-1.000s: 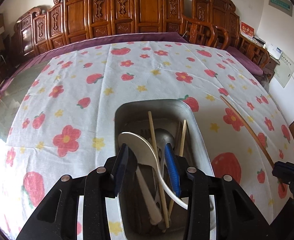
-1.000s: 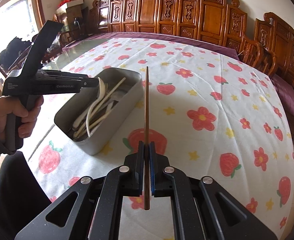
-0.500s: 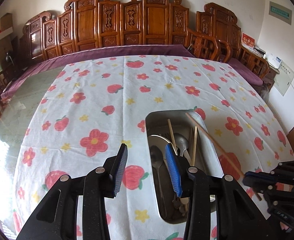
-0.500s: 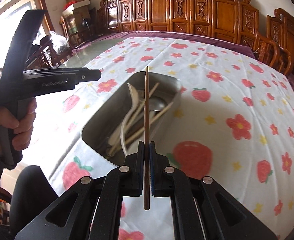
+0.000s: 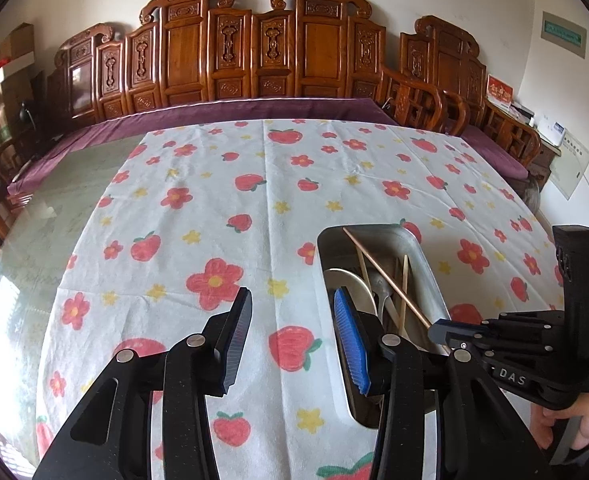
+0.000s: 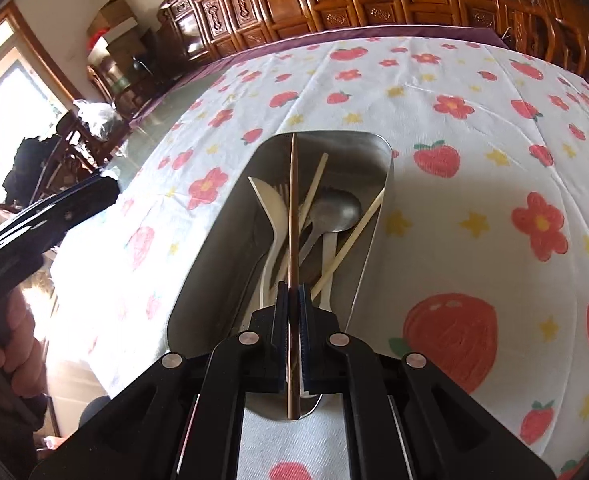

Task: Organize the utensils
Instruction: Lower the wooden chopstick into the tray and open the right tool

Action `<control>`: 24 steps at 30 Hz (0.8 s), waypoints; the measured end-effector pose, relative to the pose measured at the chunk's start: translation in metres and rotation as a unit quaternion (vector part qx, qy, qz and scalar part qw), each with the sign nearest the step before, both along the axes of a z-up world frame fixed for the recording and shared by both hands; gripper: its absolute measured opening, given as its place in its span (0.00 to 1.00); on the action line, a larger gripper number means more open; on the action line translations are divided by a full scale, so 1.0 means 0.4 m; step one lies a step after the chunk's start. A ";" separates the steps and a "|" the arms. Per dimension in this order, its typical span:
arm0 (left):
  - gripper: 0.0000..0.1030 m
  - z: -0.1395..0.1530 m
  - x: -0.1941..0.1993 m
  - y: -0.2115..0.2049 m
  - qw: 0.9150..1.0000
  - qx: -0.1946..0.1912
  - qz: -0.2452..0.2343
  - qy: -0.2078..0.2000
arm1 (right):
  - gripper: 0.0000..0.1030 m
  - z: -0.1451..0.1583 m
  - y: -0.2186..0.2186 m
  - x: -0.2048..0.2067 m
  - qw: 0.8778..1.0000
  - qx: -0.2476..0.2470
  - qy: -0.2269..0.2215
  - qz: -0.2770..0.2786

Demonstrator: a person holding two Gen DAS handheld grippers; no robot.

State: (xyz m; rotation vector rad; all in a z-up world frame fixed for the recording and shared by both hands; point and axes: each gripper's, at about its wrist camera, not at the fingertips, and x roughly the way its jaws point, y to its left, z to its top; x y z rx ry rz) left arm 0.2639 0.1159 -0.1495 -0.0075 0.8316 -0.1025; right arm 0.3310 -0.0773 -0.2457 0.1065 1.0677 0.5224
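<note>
**Last chopstick lined up over the tin**

The right claw (image 6: 290, 296) is pinching a dark brown chopstick (image 6: 292, 208) near its lower end, its jaws pressed tight on the stick. The chopstick runs lengthwise above the metal tin (image 6: 370, 240), its far tip close to the tin's far wall; whether it touches anything inside cannot be told.

The tin sits on the bench under a strawberry-and-flower tablecloth (image 5: 214, 208). It already holds a white plastic knife (image 6: 272, 208), a metal spoon (image 6: 334, 208), pale wooden chopsticks (image 6: 350, 236) and what looks like a fork, all lying loosely crossed.

The left claw (image 5: 290, 332) hangs over bare cloth just beside the tin, its jaws opening with nothing between them.

Judging by the cloth, no other loose utensil shows on the bench in either view, so the gathering looks nearly finished. What is left seems to be lowering this chopstick among the others and letting it go. The pieces lie unsorted, should tidier order be wanted.
</note>
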 end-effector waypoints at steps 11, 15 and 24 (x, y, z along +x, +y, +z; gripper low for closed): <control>0.40 -0.016 0.000 0.017 1.000 -0.003 0.004 0.006 | 0.06 -0.014 0.038 0.003 0.999 -0.033 -0.015 0.016; 0.40 -0.016 0.000 0.017 1.000 -0.002 0.005 0.006 | 0.06 -0.020 0.060 0.001 0.998 -0.050 -0.023 0.028; 0.41 -0.018 -0.005 0.015 1.000 -0.001 0.003 0.006 | 0.07 0.004 0.059 -0.013 0.997 -0.049 -0.052 0.037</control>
